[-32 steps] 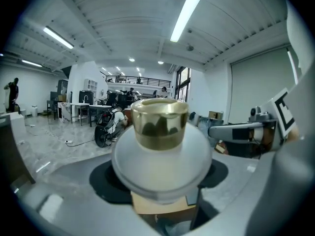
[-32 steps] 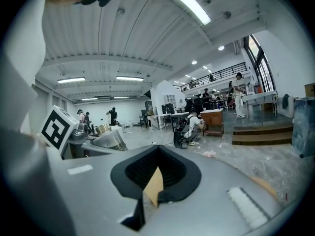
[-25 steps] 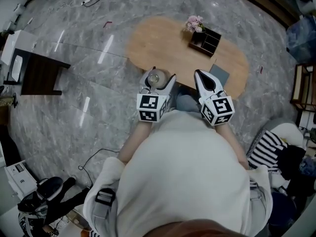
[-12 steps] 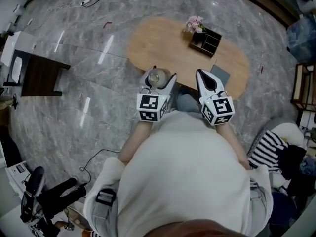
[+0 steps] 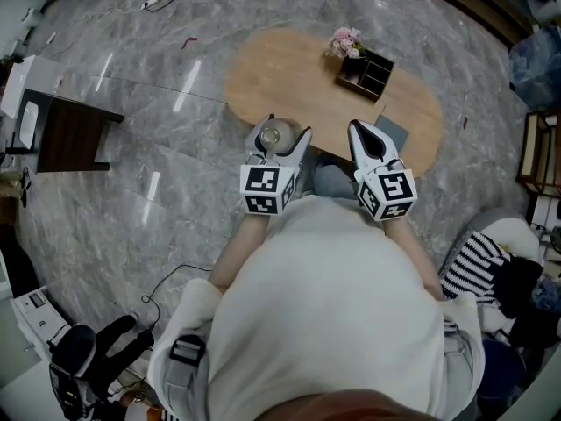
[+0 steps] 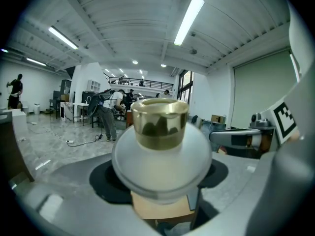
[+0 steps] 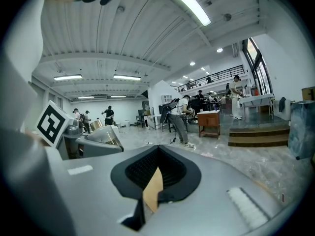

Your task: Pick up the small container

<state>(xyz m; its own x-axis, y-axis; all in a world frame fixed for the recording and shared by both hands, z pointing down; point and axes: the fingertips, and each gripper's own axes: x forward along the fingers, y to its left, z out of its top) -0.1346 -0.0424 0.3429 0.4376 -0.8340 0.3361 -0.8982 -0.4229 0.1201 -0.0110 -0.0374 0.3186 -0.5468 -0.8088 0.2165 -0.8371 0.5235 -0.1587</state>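
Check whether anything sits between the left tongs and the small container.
Nothing visible does. The small container sits right between the pads of the left tongs, which grip its frosted body, gold rim up. The right tongs are shut, empty and off to the side, not in the way.

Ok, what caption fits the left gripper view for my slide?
The left gripper grips a small frosted container with a gold rim.
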